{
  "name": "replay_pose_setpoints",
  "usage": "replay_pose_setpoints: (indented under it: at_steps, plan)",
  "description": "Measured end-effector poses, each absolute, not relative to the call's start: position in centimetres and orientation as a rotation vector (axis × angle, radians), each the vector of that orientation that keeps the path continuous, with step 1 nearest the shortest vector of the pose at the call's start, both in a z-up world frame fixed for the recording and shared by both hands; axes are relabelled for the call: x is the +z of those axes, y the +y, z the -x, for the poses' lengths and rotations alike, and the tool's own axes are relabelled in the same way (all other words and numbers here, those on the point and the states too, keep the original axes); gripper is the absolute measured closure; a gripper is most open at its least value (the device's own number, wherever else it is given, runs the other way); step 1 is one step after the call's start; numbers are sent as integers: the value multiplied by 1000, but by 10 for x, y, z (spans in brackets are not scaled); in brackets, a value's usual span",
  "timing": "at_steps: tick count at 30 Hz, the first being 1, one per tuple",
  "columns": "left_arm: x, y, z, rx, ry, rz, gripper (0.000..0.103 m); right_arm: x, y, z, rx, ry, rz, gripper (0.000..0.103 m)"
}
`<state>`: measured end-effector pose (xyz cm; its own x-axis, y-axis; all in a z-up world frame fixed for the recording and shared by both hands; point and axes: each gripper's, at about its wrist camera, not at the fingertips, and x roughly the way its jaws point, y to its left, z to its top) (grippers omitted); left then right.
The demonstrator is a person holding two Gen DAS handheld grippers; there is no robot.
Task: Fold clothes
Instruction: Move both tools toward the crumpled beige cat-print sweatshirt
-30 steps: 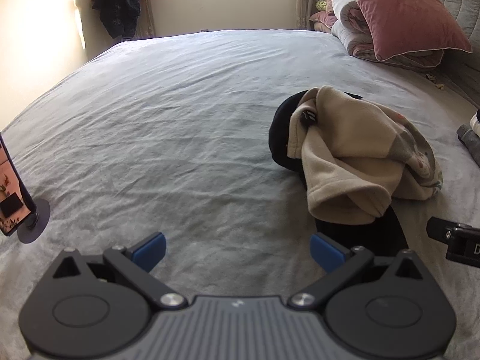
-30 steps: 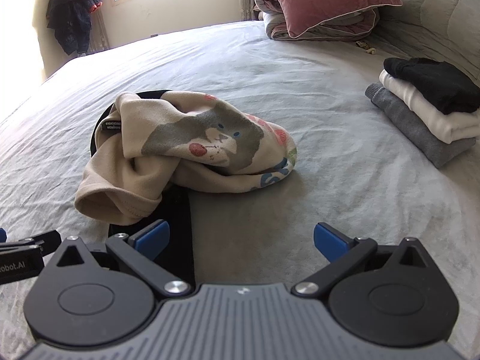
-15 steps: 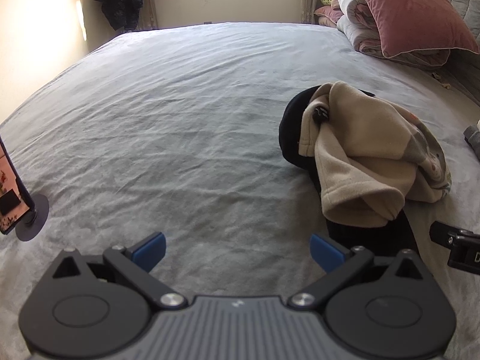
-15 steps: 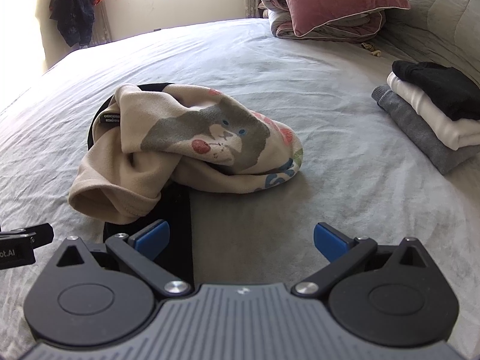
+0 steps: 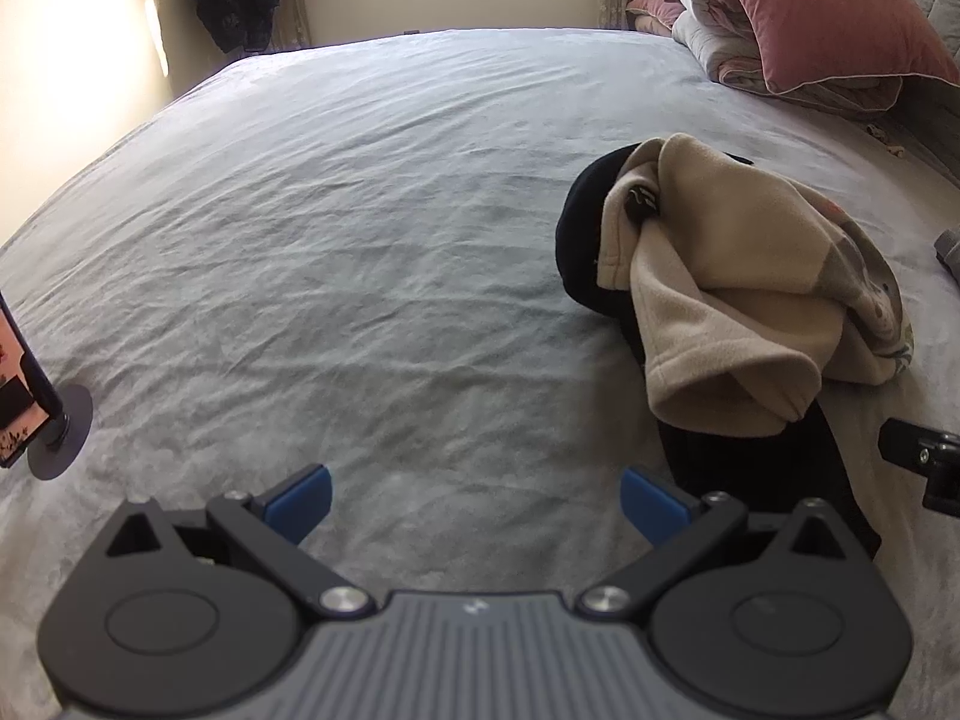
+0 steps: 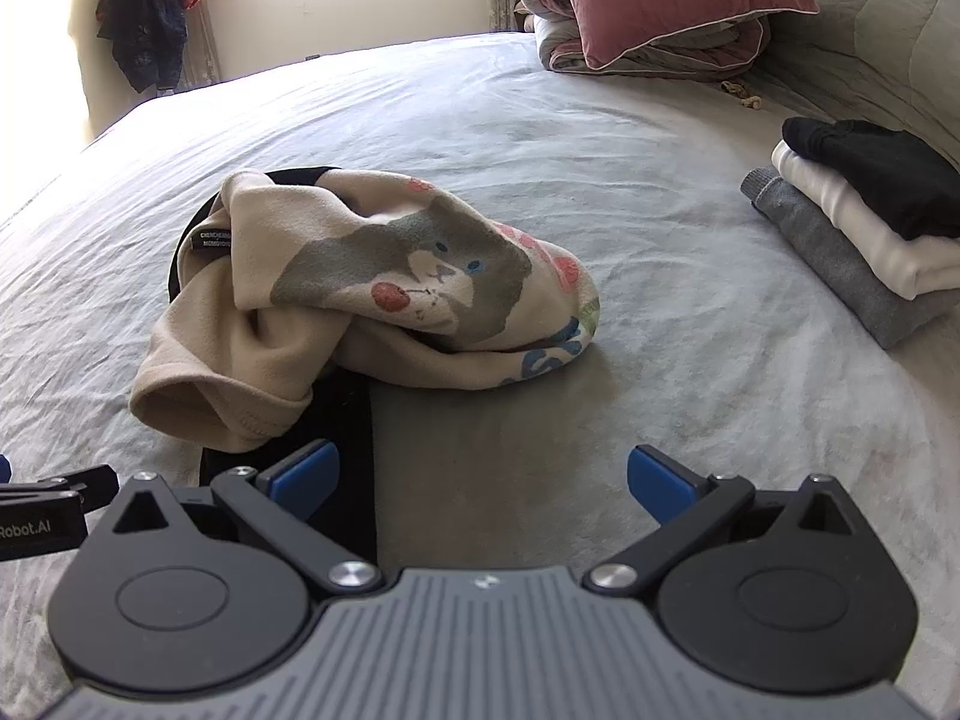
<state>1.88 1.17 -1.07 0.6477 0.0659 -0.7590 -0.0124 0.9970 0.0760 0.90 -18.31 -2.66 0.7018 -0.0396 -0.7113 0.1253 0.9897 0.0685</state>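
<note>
While the left wrist view is considered, the left gripper is seen with its blue-padded fingers spread wide and nothing between them, above the wrinkled grey bed sheet. A crumpled beige fleece garment is found right of the gripper, lying on a black garment. A phone on a round stand is seen at the far left of the sheet, and a pink velvet pillow beyond the beige garment.

From the right wrist view, the right gripper is likewise held spread and empty, just short of the beige garment, whose grey cat print is turned upward. A stack of folded black, white and grey clothes is placed well right of that garment.
</note>
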Motion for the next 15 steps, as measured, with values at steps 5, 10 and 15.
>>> replay_pose_setpoints:
  at_steps: [5,10,15]
  plan:
    - [-12,12,-20,44,874,-68,0,-26,-184,-10,-88,794,-111,0]
    - [-12,11,-22,48,878,-68,0,-27,-184,-11,-89,797,-110,0]
    - [-13,11,-23,52,884,-69,0,-29,-185,-11,-88,805,-113,0]
